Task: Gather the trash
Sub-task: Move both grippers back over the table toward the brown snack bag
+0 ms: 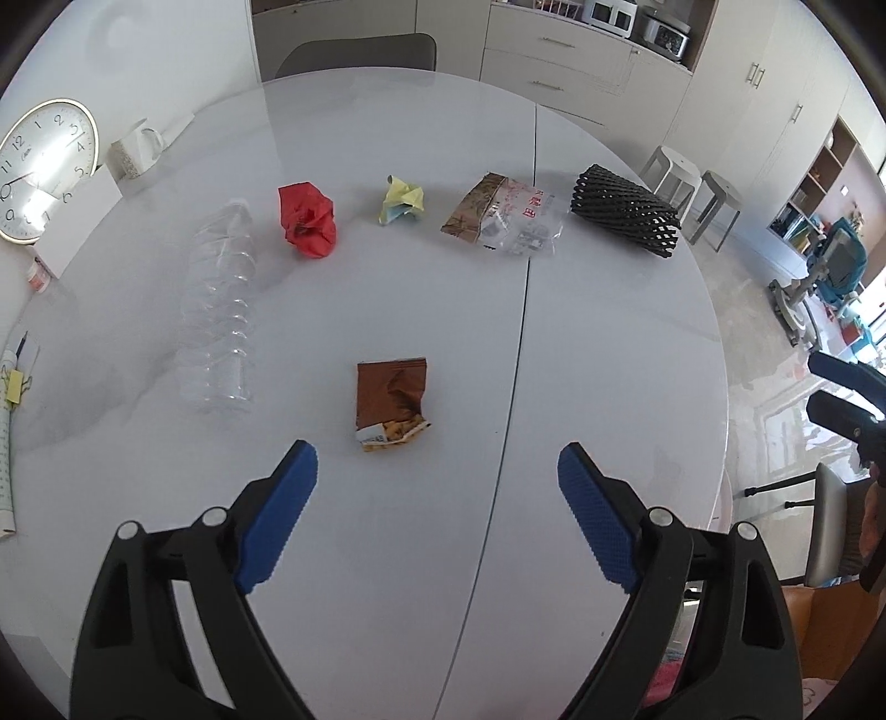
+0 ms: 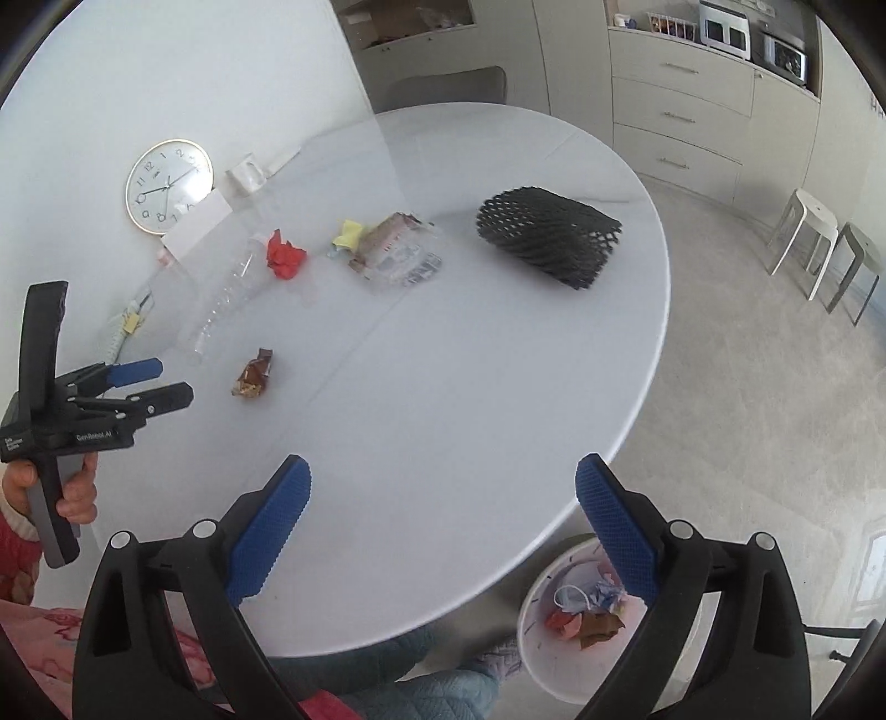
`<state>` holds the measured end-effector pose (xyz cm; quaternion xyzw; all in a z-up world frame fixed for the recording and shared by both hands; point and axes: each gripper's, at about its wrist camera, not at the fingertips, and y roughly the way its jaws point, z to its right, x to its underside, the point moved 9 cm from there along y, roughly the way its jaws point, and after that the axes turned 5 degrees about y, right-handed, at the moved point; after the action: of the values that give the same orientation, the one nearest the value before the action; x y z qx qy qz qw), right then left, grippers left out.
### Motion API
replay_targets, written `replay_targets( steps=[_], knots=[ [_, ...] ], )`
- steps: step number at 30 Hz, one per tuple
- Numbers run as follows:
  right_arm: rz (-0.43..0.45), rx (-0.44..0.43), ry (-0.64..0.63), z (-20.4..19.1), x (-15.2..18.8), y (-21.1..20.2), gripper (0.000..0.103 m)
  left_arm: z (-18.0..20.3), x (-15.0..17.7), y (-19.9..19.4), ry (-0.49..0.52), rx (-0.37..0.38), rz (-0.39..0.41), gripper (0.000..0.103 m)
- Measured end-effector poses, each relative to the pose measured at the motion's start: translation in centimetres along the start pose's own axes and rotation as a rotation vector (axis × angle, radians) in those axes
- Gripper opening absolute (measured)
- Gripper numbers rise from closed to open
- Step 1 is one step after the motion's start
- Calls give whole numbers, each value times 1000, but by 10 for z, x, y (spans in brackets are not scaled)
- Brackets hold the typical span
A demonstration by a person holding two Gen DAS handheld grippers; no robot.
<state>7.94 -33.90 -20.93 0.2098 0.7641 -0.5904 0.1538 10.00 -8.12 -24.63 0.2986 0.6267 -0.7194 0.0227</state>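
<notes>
Trash lies on a white round table (image 1: 387, 554): a brown snack wrapper (image 1: 392, 404), a clear plastic bottle (image 1: 221, 310) on its side, a red paper ball (image 1: 307, 220), a yellow paper ball (image 1: 403, 200), a clear and brown bag (image 1: 501, 213) and a black foam net sleeve (image 1: 626, 209). My left gripper (image 1: 437, 459) is open and empty, just short of the brown wrapper. My right gripper (image 2: 443, 471) is open and empty above the table's near right edge. A white bin (image 2: 576, 609) with trash in it stands on the floor under that edge.
A wall clock (image 1: 41, 169), a mug (image 1: 135, 147) and a white card lean at the table's left side. A chair (image 1: 360, 52) stands at the far side. Two stools (image 2: 825, 243) stand on the floor to the right.
</notes>
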Motion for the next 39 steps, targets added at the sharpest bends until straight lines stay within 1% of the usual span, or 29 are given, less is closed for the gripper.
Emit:
replay_targets(
  steps=[3,6,12,13,15,23,32,35,39],
  knots=[
    [8,1,-10,-24,-11,12,96,-10,0,5,22,4,-2,85],
    [4,4,-21,-43,-18,21,96,-17,1,10,18,14,-13,85],
    [-9,14,-66,-64,-31,27,96,-24,-1,15,2,28,-13,85],
    [-12,14,-74,-65,-33,28,98,-25,-1,16,-3,27,-17,85],
    [-9,24,-85,-67,-37,30,100,-26,-1,19,-8,28,-22,85],
    [-31,19,-120,-73,-49,39,100,-30,-2,34,-31,20,-52,85],
    [-42,16,-125,-69,-60,52,101,-21,-6,62,-7,12,-92,85],
    [-50,12,-118,-65,-64,57,101,-18,-7,78,6,-6,-114,85],
    [-57,3,-121,-60,-72,65,101,-22,-10,94,-24,-36,-129,85]
  ],
)
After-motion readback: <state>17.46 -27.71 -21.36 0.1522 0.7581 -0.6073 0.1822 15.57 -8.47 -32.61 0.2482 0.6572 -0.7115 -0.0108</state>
